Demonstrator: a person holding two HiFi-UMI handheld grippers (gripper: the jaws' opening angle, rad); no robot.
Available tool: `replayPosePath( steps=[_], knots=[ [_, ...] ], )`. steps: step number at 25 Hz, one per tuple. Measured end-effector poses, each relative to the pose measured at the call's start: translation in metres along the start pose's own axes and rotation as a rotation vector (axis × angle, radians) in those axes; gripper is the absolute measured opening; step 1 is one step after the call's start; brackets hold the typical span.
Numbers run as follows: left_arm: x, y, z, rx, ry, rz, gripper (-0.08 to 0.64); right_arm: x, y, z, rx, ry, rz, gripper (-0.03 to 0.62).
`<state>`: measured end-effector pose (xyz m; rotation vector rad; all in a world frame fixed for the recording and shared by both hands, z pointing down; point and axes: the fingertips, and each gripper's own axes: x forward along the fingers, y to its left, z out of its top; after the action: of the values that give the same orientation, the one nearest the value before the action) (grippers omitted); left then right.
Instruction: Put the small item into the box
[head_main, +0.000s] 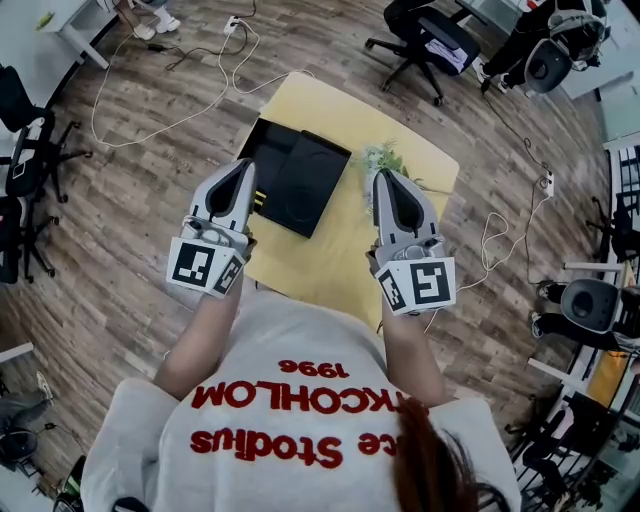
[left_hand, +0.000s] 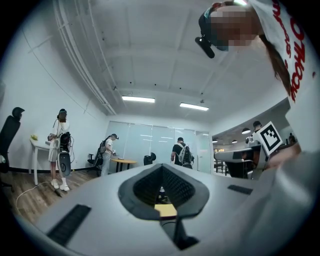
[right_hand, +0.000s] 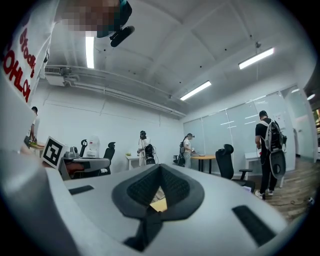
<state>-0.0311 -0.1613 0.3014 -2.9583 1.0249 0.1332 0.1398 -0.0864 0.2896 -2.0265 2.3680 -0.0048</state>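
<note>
A black box (head_main: 300, 180) lies with its lid shut on a small yellow table (head_main: 330, 262). To its right sits a small green-and-white item (head_main: 374, 160), partly hidden by my right gripper. My left gripper (head_main: 246, 166) hovers over the box's left edge with its jaws together and nothing between them. My right gripper (head_main: 384, 176) is held level beside the small item, its jaws also together and empty. In the left gripper view the left gripper (left_hand: 161, 166) points across the room. The right gripper (right_hand: 160, 166) does the same in the right gripper view, and only a sliver of yellow table shows between the pads.
A wooden floor surrounds the table. White cables (head_main: 160, 120) trail across it at the far left. A black office chair (head_main: 425, 45) stands beyond the table, another chair (head_main: 30, 140) at the left. Several people (left_hand: 59, 145) stand at desks in the room.
</note>
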Motion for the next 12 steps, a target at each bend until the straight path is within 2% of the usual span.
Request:
replayPosePath(
  steps=[12],
  knots=[
    [0.0019, -0.0038, -0.0017, 0.008, -0.002, 0.002, 0.006, -0.0054, -0.0093, -0.0047, 0.025, -0.001, -0.023, 0.003]
  ],
)
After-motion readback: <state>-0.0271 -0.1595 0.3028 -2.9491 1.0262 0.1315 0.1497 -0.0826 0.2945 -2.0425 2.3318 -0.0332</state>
